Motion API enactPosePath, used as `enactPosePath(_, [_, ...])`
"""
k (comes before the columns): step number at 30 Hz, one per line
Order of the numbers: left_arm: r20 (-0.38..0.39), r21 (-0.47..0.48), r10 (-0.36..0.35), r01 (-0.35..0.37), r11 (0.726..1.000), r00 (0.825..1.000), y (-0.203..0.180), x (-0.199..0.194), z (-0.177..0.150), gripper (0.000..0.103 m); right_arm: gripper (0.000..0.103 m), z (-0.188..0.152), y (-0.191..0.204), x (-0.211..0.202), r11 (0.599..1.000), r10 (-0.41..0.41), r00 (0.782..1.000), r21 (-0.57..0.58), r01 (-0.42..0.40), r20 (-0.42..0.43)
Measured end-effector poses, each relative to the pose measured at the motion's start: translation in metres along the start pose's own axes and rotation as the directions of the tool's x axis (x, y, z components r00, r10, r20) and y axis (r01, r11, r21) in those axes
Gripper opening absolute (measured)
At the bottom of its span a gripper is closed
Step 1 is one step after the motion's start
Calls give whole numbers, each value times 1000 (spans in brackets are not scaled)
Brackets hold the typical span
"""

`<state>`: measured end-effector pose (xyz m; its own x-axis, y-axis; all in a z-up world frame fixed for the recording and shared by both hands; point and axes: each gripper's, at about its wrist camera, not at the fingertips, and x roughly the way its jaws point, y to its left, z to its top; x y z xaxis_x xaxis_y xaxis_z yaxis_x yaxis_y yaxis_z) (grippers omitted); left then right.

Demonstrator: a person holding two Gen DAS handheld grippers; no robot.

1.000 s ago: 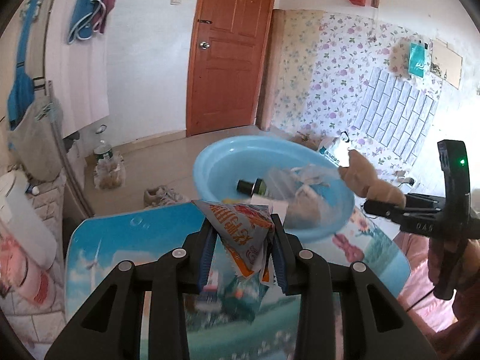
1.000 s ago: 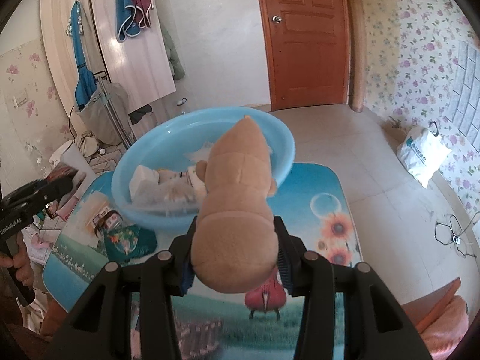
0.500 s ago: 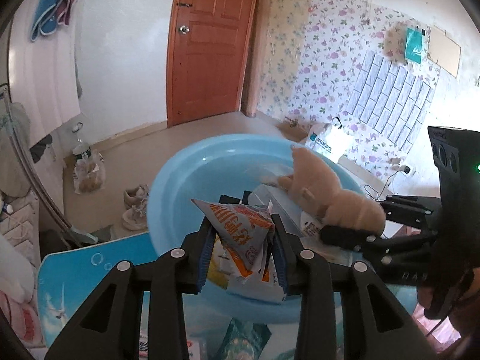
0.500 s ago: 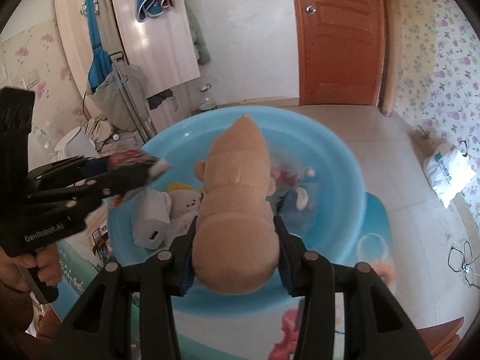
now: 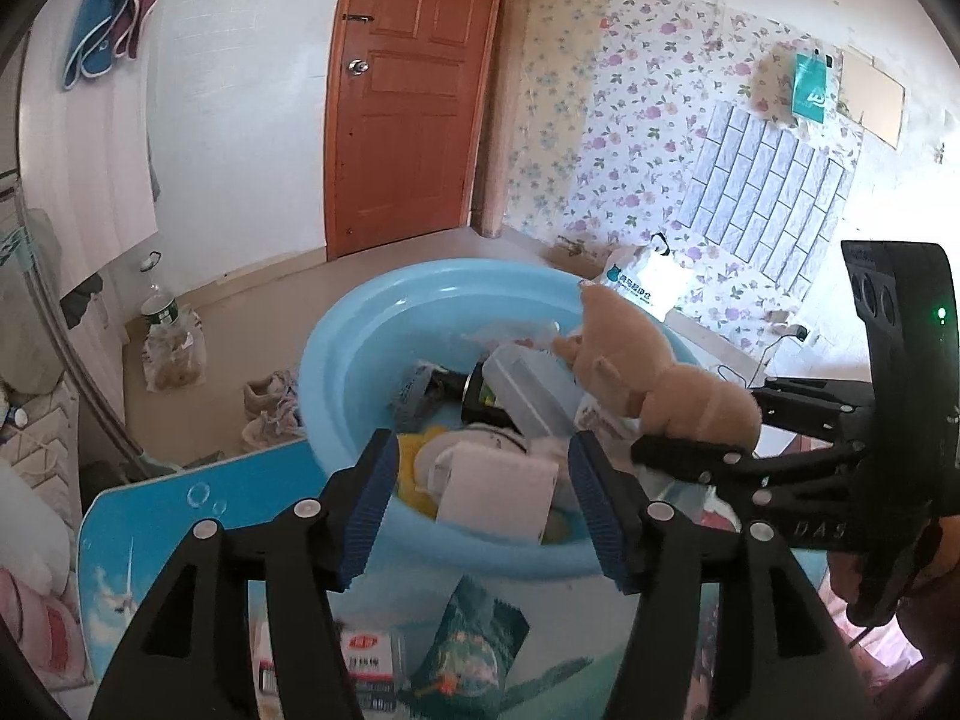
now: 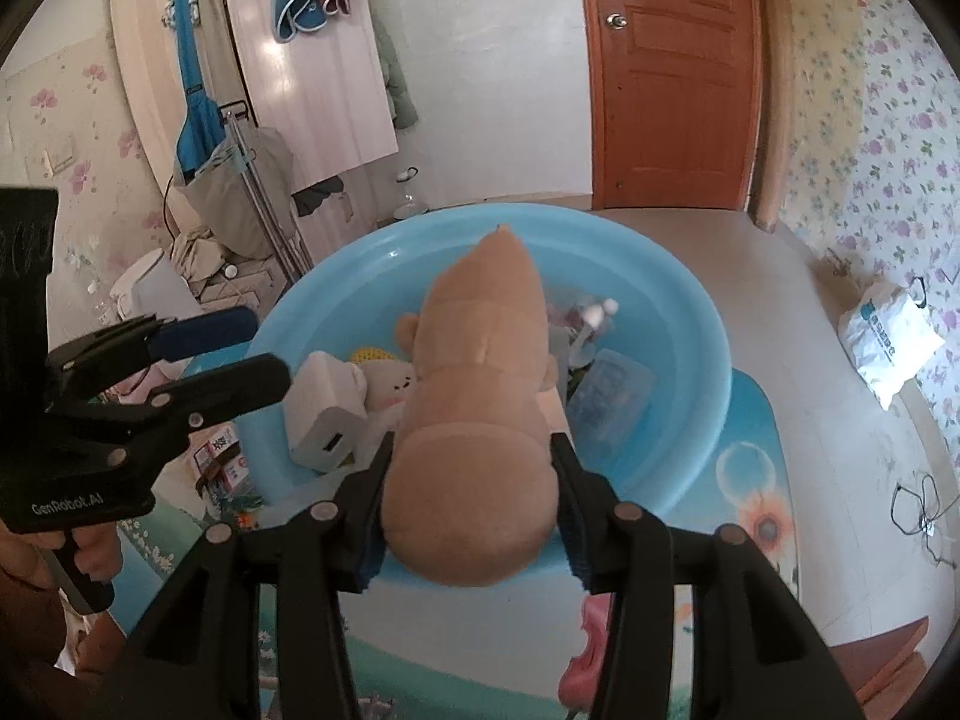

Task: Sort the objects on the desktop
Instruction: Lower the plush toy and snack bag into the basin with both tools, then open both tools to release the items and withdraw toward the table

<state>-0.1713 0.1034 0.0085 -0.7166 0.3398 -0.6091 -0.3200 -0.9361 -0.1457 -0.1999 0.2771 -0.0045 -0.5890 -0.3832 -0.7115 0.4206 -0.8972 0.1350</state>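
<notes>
Snack packet gone from left gripper (image 5: pixel 483 501), jaws just opened, empty above one blue basin (image 5: pixel 360 336), right gripper (image 6: pixel 471 513) clasping one plush toy (image 6: pixel 480 420) over it, two grippers.

One basin (image 5: pixel 360 354), two tongs (image 5: pixel 483 504)

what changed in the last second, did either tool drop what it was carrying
The left tool carried the orange snack packet from the table to over the blue basin; its jaws have just been opening and nothing is between them now, and the packet is out of sight. The right tool came forward over the basin too. It still grips the tan plush toy. The green packet stayed on the table.
</notes>
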Motion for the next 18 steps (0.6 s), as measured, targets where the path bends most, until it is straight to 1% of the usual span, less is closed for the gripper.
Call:
enactPosePath(3, [-2,-9,9,-9,1000,1000,2,-10,-9,60,47,-6,3,-9,1000,-6,1000,3,6,13])
enactPosePath(5, [-4,-19,15,-15,1000,1000,4,-17,-16,65,47,-8,6,-13,1000,-11,1000,-3,11,20])
enactPosePath(10, [-11,-38,28,-28,999,1000,12,-31,-34,66,54,-16,17,-24,1000,-8,999,-26,9,36])
enactPosePath(14, [-23,-71,40,-41,997,999,22,-40,-51,66,62,-26,26,-28,999,-14,999,-38,15,39])
enactPosePath(15, [-26,-78,42,-44,996,999,25,-42,-55,66,64,-29,28,-27,999,-19,999,-41,20,32])
enactPosePath(17, [-30,-88,51,-54,995,998,29,-45,-62,66,64,-34,31,-23,999,-6,1000,-33,6,-3])
enactPosePath(18, [-33,-94,56,-59,994,998,32,-48,-66,66,64,-39,33,-18,1000,16,999,-24,-17,-32])
